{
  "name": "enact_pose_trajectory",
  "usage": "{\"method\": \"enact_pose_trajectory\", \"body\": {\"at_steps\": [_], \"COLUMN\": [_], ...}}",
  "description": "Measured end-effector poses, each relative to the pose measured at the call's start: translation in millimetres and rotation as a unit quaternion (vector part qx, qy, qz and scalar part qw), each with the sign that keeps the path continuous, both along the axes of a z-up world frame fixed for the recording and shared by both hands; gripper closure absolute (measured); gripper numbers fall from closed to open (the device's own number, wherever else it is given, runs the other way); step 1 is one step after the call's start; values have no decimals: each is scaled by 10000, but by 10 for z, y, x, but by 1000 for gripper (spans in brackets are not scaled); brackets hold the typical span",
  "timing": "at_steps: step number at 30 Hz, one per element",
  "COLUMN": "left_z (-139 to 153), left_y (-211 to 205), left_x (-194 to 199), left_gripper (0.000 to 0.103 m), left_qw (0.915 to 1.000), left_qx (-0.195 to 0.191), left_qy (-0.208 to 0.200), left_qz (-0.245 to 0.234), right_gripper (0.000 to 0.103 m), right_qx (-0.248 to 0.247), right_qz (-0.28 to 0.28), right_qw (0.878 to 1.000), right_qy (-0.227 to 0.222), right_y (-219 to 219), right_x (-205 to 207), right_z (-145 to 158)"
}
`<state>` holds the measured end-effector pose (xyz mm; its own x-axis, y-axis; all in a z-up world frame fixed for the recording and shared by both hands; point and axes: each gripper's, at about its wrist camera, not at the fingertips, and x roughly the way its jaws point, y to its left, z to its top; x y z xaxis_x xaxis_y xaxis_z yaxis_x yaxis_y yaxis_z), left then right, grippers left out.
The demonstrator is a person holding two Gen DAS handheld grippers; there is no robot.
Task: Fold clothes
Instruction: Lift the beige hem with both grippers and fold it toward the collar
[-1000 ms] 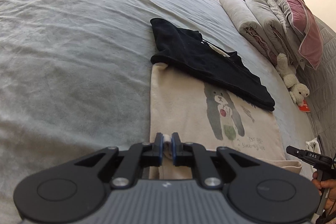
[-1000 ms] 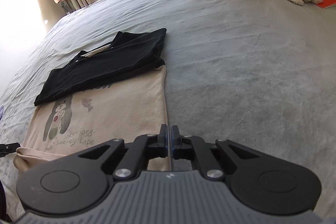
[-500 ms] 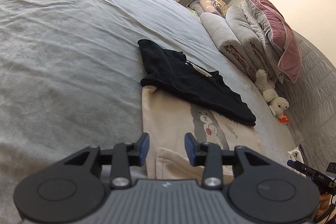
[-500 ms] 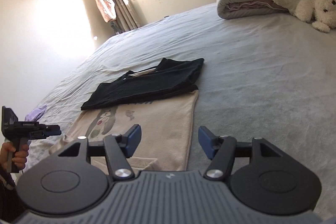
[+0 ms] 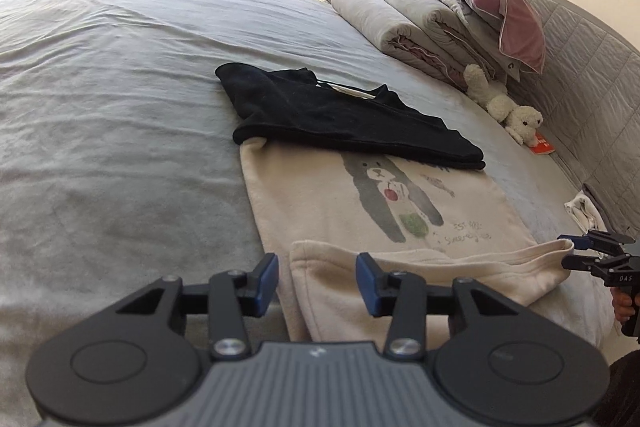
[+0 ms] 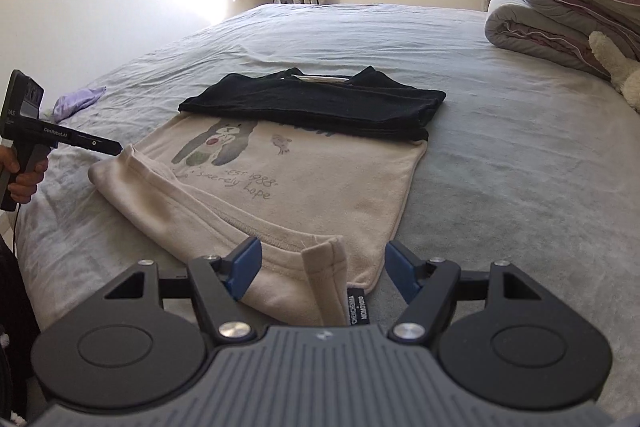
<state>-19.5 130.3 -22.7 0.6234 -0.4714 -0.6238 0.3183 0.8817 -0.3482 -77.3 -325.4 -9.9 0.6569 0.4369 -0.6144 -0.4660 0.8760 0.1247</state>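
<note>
A cream shirt with a bear print (image 5: 360,199) (image 6: 312,179) lies flat on the grey bed, its near hem folded back in a loose roll (image 5: 420,275) (image 6: 192,211). A folded black garment (image 5: 340,115) (image 6: 320,103) lies across its far end. My left gripper (image 5: 317,277) is open and empty just above the left corner of the folded hem. My right gripper (image 6: 322,265) is open and empty over the right corner. Each gripper shows at the edge of the other's view, the right one (image 5: 596,255) and the left one (image 6: 60,139).
The grey bed sheet (image 5: 100,107) spreads wide to the left. Rolled quilts and a mauve pillow (image 5: 460,7) are stacked at the headboard, with a white plush toy (image 5: 508,107) beside them. A lilac cloth (image 6: 78,99) lies near the far bed edge.
Both grippers were shut on the shirt's hem a second ago; they opened, let it go on the shirt and drew back and up. The hem now lies folded over.
</note>
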Motion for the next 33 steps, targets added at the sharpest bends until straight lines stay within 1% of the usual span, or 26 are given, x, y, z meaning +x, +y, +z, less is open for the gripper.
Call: {"method": "enact_pose_trajectory", "body": {"at_steps": [1, 2, 3, 4, 6, 8, 12, 14, 15, 16, 19, 21, 26, 29, 33], "left_z": [-3, 2, 12, 21, 28, 13, -22, -24, -25, -26, 18, 81, 239, 271, 240], "left_y": [-8, -13, -19, -25, -45, -71, -95, -110, -117, -124, -148, -152, -80, -63, -109], "left_x": [-3, -14, -24, -32, -30, -11, 30, 33, 34, 34, -25, -83, -117, -34, 138], "left_gripper": [62, 63, 64, 64, 64, 64, 64, 72, 82, 88, 94, 95, 95, 95, 95], "left_qw": [10000, 10000, 9999, 9998, 9997, 9996, 9998, 9998, 9998, 9998, 9993, 9982, 9924, 9906, 9893], "left_qx": [35, 46, 46, 49, 91, 165, 178, 196, 205, 210, 248, 245, 73, 19, 139], "left_qy": [-34, -83, -134, -175, -193, -147, -44, -26, -17, -15, -243, -496, -1038, -1080, -992], "left_qz": [-2, -15, -40, -66, -132, -154, -125, -82, -61, -40, 111, 236, 654, 840, 1060], "right_gripper": [58, 66, 78, 86, 92, 93, 93, 93, 93, 93, 93, 93, 93, 93, 93], "right_qx": [17, 57, 102, 146, 272, 407, 645, 669, 600, 527, 350, 356, 745, 949, 1024], "right_qz": [-3, -41, -103, -170, -311, -470, -817, -1003, -1044, -1069, -1029, -1017, -1107, -1240, -1526], "right_qw": [10000, 9999, 9997, 9995, 9988, 9978, 9943, 9923, 9922, 9923, 9932, 9935, 9910, 9877, 9829], "right_qy": [61, 134, 189, 236, 262, 222, 214, 265, 307, 350, 416, 376, 138, -52, -136], "right_y": [-4, -19, -38, -57, -101, -131, -158, -141, -116, -92, -30, -34, -129, -163, -127], "right_x": [16, 38, 61, 83, 120, 151, 262, 348, 389, 425, 477, 469, 420, 442, 585], "right_z": [-16, -30, -41, -50, -50, -33, -36, -66, -90, -114, -157, -136, -7, 51, 53]}}
